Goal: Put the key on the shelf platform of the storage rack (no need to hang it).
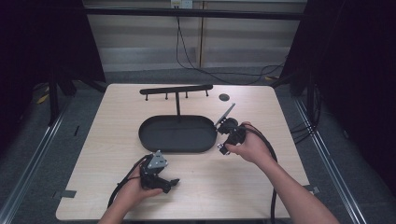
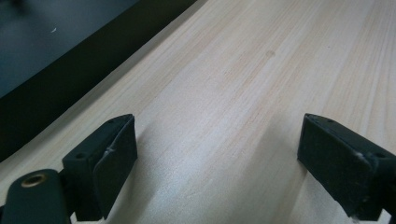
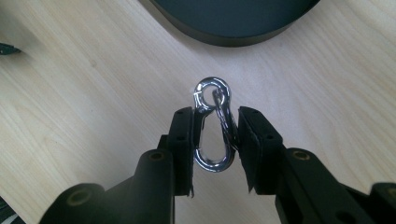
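My right gripper point(image 3: 215, 117) is shut on a silver metal snap hook point(image 3: 214, 133), which stands upright between the pads with its round eye above the fingertips. In the high view that gripper point(image 1: 224, 147) sits just right of the black oval tray point(image 1: 154, 140), a little above the table, and the hook point(image 1: 220, 148) glints at its tip. My left gripper point(image 1: 171, 184) rests low near the table's front edge, pointing right. Its jaws are open point(image 2: 219, 135) over bare wood, with nothing between them.
A black hanging rack point(image 1: 176, 89) with several pegs rises on a post from the back of the tray. A small dark round disc point(image 1: 224, 97) lies at the back right. The tray's wall point(image 2: 70, 70) runs along the upper left of the left gripper view.
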